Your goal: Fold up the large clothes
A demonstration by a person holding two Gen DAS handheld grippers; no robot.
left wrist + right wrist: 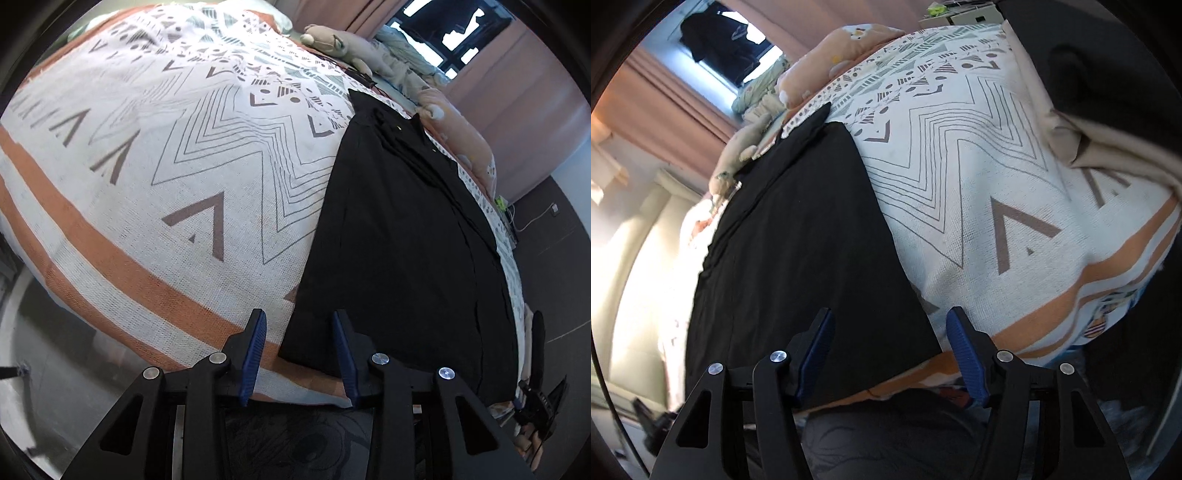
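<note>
Laid out lengthwise on the patterned bedspread (177,155), running from the near edge of the bed toward the far end: a long black garment (399,236), already narrowed into a strip, with its side edges lying straight. Probably placed this way so the near hem sits within easy reach of both tools for the next fold, likely end to end.

Held low at the near edge, the left gripper (299,354), released, jaws apart, straddling the near left corner of the garment: one blue pad over the bedspread, the other over black cloth. Nothing pinched between them; contact with the cloth cannot be told. Seemingly lined up to clench that corner.

Likewise released, the right gripper (890,354), jaws spread wide across the other near corner, one pad over the garment, the other over the orange stripe of the bedspread. Again nothing grasped.

Pushed against the far side of the bed, a plush toy (340,46) and a peach pillow (846,48), presumably moved there to keep the working area free. Beyond them, pink curtains (517,92) and a window.

No readable brand, label or writing anywhere; only two tiny yellow specks on the garment near its far end, too small to make out.
</note>
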